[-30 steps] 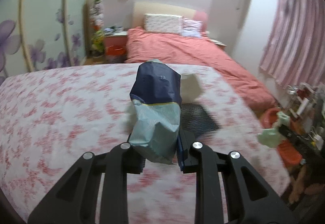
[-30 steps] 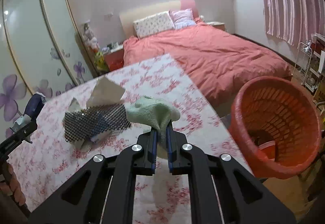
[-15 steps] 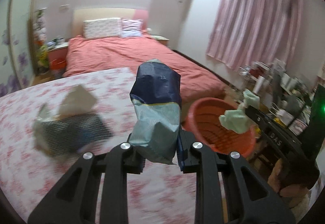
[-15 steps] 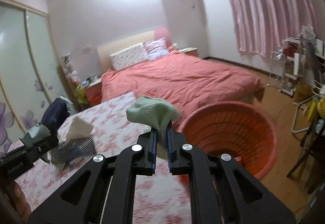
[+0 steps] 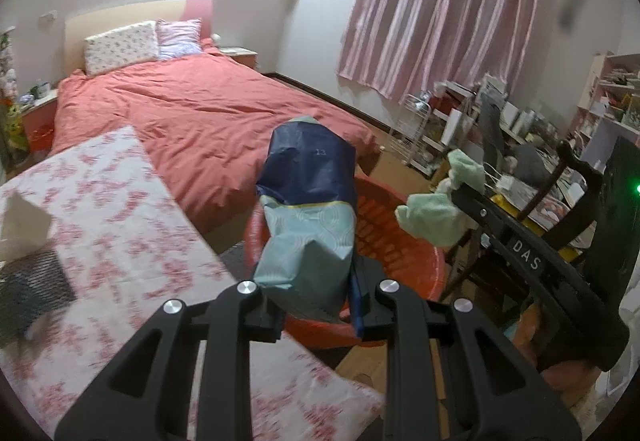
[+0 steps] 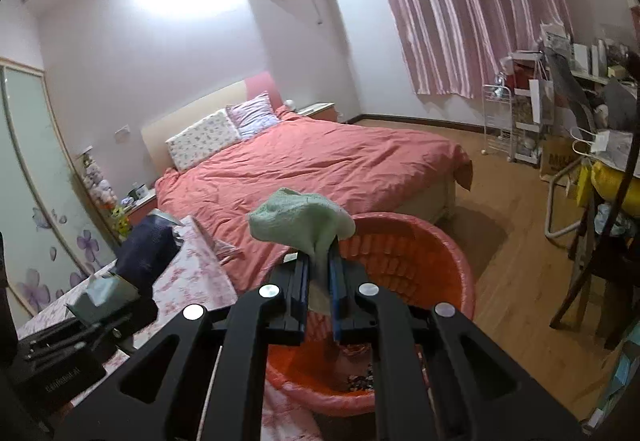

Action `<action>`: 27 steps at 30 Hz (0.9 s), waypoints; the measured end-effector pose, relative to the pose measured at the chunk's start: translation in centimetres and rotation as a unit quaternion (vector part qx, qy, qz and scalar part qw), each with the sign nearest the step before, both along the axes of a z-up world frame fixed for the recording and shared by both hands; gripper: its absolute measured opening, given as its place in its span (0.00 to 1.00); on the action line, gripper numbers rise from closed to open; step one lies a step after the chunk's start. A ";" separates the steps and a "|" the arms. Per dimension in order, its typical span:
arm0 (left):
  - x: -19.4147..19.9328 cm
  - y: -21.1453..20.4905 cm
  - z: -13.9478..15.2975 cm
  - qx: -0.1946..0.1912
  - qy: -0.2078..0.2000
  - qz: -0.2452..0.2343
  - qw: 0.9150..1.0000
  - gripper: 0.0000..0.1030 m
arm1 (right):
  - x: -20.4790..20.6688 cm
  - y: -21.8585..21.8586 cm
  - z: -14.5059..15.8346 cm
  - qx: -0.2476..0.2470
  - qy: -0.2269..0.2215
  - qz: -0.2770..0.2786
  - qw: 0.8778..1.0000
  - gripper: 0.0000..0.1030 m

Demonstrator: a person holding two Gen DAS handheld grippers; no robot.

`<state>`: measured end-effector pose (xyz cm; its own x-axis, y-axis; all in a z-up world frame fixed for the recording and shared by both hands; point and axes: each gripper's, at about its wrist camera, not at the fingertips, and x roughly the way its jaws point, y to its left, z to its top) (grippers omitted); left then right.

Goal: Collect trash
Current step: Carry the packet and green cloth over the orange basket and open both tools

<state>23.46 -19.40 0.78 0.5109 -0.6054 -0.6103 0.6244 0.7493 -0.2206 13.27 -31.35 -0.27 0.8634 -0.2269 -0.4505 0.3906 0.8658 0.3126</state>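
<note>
1. Both jaws are clenching: we are holding a crumpled blue paper bag (image 5: pixel 308 225) in the left gripper (image 5: pixel 316 305) and a green cloth (image 6: pixel 300 225) in the right gripper (image 6: pixel 318 293).
2. We are hovering over the orange basket (image 6: pixel 448 265); letting go near its rim risks spilling trash onto the floor.

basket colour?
Orange-red plastic basket with a ribbed wall; clearest in the right wrist view, below the green cloth.

Both grippers swung from table to basket (image 6: pixel 448 261)
</note>
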 end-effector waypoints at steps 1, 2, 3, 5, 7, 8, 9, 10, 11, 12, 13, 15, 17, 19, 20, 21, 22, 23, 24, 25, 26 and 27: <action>0.3 -0.5 -0.2 0.001 0.002 -0.003 1.000 0.24 | 0.3 -0.5 -0.4 0.004 0.002 -0.003 1.000 0.08; 0.6 -1.0 -0.4 0.002 0.005 -0.007 1.000 0.24 | 0.3 -0.7 -0.5 0.006 0.003 -0.005 1.000 0.08; 0.7 -1.4 -0.8 0.003 0.008 -0.010 1.000 0.24 | 0.3 -1.0 -0.7 0.008 0.004 -0.006 1.000 0.08; 1.4 -2.3 -1.5 0.007 0.016 -0.016 1.000 0.24 | 0.5 -1.4 -1.2 0.013 0.008 -0.008 1.000 0.08; 2.0 -3.1 -2.3 0.013 0.021 -0.019 1.000 0.24 | 0.7 -2.0 -1.6 0.018 0.011 -0.009 1.000 0.09; 2.2 -3.4 -2.6 0.015 0.023 -0.020 0.999 0.25 | 0.8 -2.3 -1.9 0.021 0.013 -0.009 1.000 0.09; 2.5 -3.7 -2.9 0.016 0.027 -0.021 0.999 0.25 | 0.9 -2.4 -2.0 0.023 0.016 -0.008 1.000 0.09; 2.8 -4.1 -3.3 0.021 0.031 -0.021 0.999 0.26 | 1.1 -2.6 -2.2 0.028 0.019 -0.008 0.999 0.10; 3.1 -4.4 -3.6 0.024 0.034 -0.020 0.999 0.30 | 1.4 -2.8 -2.5 0.036 0.022 -0.008 0.999 0.10; 3.4 -4.6 -4.0 0.027 0.038 -0.020 0.999 0.36 | 1.6 -3.1 -2.9 0.046 0.028 -0.007 0.999 0.13; 3.5 -4.8 -4.3 0.029 0.040 -0.018 0.999 0.38 | 1.8 -3.3 -3.1 0.051 0.031 -0.007 0.998 0.18; 4.1 -5.1 -5.1 0.035 0.047 -0.015 0.998 0.42 | 2.0 -3.8 -3.7 0.063 0.039 -0.007 0.997 0.24; 4.4 -5.4 -5.6 0.040 0.052 -0.013 0.998 0.45 | 2.0 -3.7 -4.2 0.068 0.048 -0.009 0.997 0.26; 4.7 -5.3 -6.1 0.046 0.055 -0.008 0.997 0.47 | 1.9 -3.5 -4.4 0.067 0.052 -0.010 0.996 0.33; 4.8 -5.2 -6.3 0.047 0.056 -0.006 0.997 0.49 | 1.9 -3.5 -4.4 0.067 0.053 -0.012 0.996 0.38; 4.9 -5.1 -6.4 0.048 0.058 -0.004 0.997 0.50 | 1.8 -3.4 -4.3 0.065 0.052 -0.014 0.996 0.44; 5.0 -4.8 -6.5 0.049 0.060 -0.001 0.997 0.50 | 1.7 -3.3 -4.2 0.063 0.052 -0.014 0.997 0.47; 5.0 -4.6 -6.6 0.050 0.061 0.001 0.997 0.51 | 1.6 -3.0 -4.1 0.060 0.053 -0.013 0.997 0.49; 5.1 -4.2 -6.7 0.052 0.062 0.006 0.997 0.51 | 1.6 -2.8 -3.9 0.056 0.053 -0.014 0.997 0.53; 5.0 -4.0 -6.6 0.053 0.062 0.009 0.997 0.51 | 1.5 -2.7 -3.7 0.052 0.053 -0.015 0.997 0.55; 4.9 -3.5 -6.6 0.054 0.061 0.013 0.997 0.52 | 1.8 -2.8 -3.7 0.051 0.054 -0.014 0.997 0.55; 4.8 -3.1 -6.6 0.055 0.060 0.016 0.997 0.53 | 1.8 -2.7 -3.6 0.050 0.054 -0.013 0.997 0.55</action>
<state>28.27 -22.54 -5.77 0.4482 -0.5151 -0.7306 0.5731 0.7928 -0.2073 15.07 -34.04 -3.88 0.8025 -0.1981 -0.5627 0.4497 0.8208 0.3523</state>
